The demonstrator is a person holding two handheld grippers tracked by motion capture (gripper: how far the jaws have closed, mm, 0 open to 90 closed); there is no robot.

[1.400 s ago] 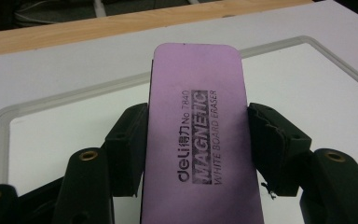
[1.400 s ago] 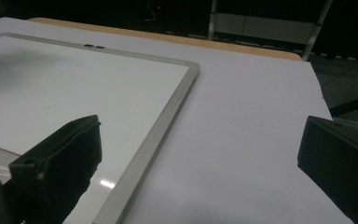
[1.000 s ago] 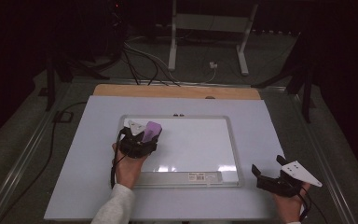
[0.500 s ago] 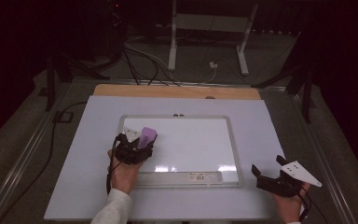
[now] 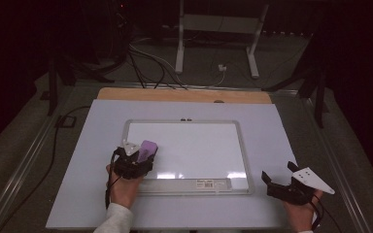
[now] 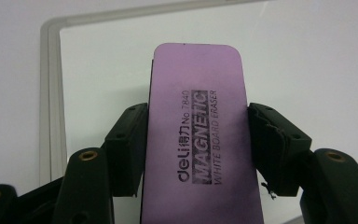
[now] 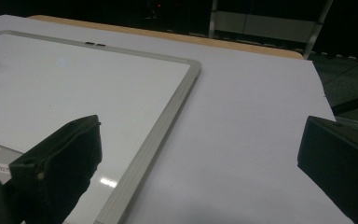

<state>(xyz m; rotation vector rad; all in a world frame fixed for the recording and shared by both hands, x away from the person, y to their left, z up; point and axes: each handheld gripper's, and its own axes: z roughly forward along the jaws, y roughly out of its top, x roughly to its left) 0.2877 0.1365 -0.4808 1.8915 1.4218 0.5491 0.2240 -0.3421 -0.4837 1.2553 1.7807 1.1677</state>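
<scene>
Left fingers are pinching the purple eraser by its long sides, one black pad on each edge, printed face turned up at the gripper's camera with "MAGNETIC WHITE BOARD ERASER" readable along it. The eraser's far end pokes out past the fingertips, over the white surface of the whiteboard. Just off to the left of those fingers in the left gripper view runs the board's grey frame, its rounded corner up beyond the eraser's tip.

From the high view, the left gripper sits at the board's near left corner, the eraser slanting out of it onto the writing surface, the hand behind it and a pale sleeve below.

Over to the right gripper: its fingers are spread wide, nothing between them. Between the two pads lies bare white counter, and the whiteboard's near right corner passes just under the left-hand pad. This gripper is well apart from the eraser, off the board's right edge, near the counter's front corner.
</scene>
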